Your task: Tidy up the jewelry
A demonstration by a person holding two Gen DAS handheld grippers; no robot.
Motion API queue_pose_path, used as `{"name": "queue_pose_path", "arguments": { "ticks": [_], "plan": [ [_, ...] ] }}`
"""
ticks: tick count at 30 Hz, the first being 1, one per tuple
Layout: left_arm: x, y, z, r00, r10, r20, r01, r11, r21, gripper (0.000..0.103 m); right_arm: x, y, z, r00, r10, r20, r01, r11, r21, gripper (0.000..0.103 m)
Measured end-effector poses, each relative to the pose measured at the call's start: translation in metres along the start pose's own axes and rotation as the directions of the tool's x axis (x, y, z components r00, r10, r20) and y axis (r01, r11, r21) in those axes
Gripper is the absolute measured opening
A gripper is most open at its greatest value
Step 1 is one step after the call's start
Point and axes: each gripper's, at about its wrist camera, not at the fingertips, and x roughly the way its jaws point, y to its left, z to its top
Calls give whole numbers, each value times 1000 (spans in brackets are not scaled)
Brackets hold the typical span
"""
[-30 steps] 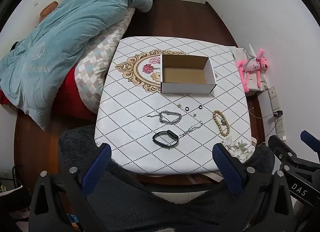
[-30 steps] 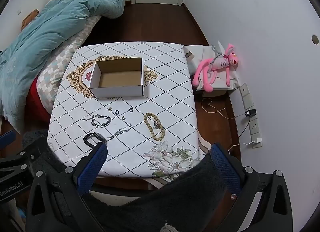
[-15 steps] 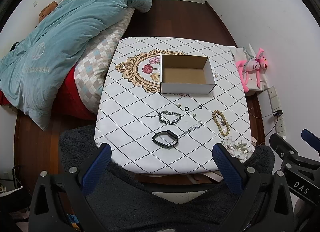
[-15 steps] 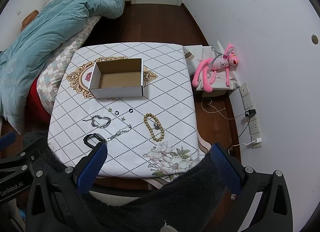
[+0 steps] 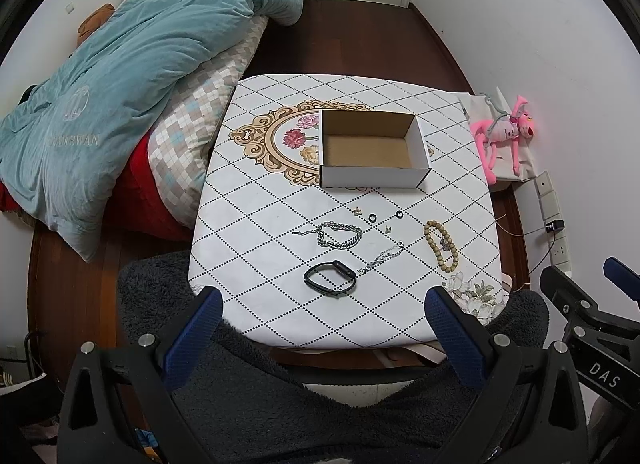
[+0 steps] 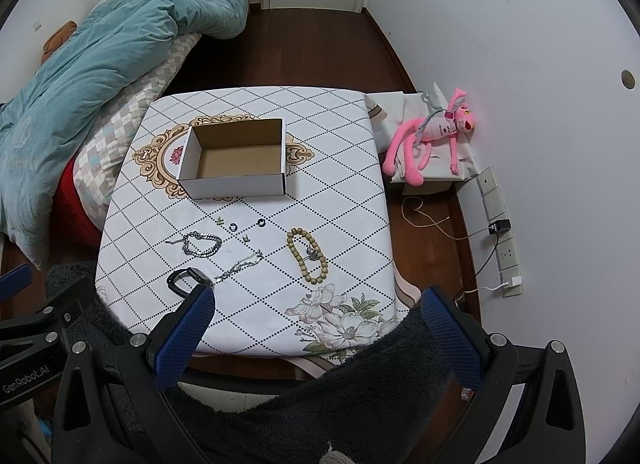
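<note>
Box: white cardboard box (image 5: 374,176) stands open and empty on the table (image 5: 256,200), beyond the jewelry.
Jewelry: silver chain bracelet (image 5: 339,235), thin chain (image 5: 380,258), black band (image 5: 330,279), wooden bead bracelet (image 5: 441,246) and small rings (image 5: 372,217) lie scattered on the cloth.
Left gripper (image 5: 326,306): released, jaws wide, above the near edge.
Right gripper (image 6: 316,304): likewise spread, holding nothing.

Both wrist cameras look steeply down from high above the near edge of the table (image 5: 256,248), left view beside right, sharing the open box (image 6: 236,184) beyond.
</note>
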Motion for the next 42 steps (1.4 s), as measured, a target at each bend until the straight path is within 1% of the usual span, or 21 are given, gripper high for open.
{"name": "queue_pose_path", "arguments": {
  "ticks": [12, 13, 17, 19, 25, 42],
  "plan": [
    [-5, -4, 6, 1000, 1, 2, -1, 1000, 6, 103, 2, 4, -11, 1000, 2, 3, -2, 1000, 3, 103],
    [-5, -4, 6, 1000, 1, 2, -1, 1000, 5, 103, -3, -3, 2, 1000, 3, 4, -3, 1000, 3, 103],
    [-6, -4, 6, 1000, 1, 8, -1, 1000, 6, 103, -4, -5, 6, 1000, 1, 7, -1, 1000, 4, 103],
    [-7, -6, 7, 1000, 1, 9, -1, 1000, 7, 103, -5, -3, 1, 1000, 1, 7, -1, 1000, 5, 103],
    [-9, -7, 8, 1000, 0, 14, 0, 1000, 12, 103, -8, -7, -1, 1000, -1, 12, 1, 1000, 10, 103],
    [-10, -10, 7, 1000, -4, 11, 4, 1000, 14, 103, -9, -10, 2, 1000, -2, 19, 2, 1000, 12, 103]
  ]
}}
